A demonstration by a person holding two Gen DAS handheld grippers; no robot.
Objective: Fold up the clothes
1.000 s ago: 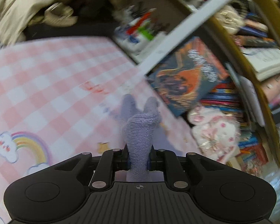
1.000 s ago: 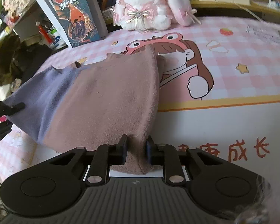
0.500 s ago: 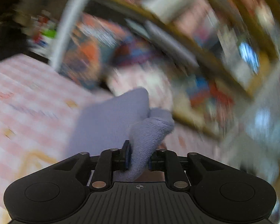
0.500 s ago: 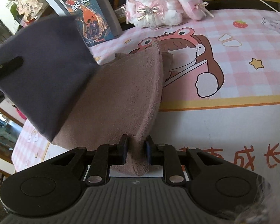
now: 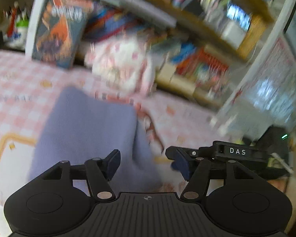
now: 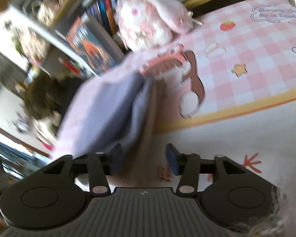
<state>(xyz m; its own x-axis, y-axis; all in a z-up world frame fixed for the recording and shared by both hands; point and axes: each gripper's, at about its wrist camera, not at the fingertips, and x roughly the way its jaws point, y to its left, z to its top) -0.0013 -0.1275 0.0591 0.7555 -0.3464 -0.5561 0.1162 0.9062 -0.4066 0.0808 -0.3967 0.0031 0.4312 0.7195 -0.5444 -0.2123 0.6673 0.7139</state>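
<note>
Your left tongs (image 5: 146,164) are spread wide with nothing between the pads, hanging just above the near end of the lavender-and-brown knit garment (image 5: 84,130). It lies on the pink checked mat (image 5: 13,83) covering the desk, lavender panel on top and folded over; in the right view a brown layer shows along its right side and under it. Both views are smeared, so I can't tell how well the edges line up.

Your right tongs (image 6: 142,158) are also open wide and grip nothing; the garment's near edge sits loose between the pads.

Risks: the knit is soft and thick, so the top panel could slide or spring open. Your right tongs show just beside your left ones in the left view, so the two could knock together. Re-grip only one layer and lifting will peel the fold apart. The plush rabbit (image 6: 152,19) sits near the garment's far end, by the desk's far edge; a long sweep could drag cloth into it.
</note>
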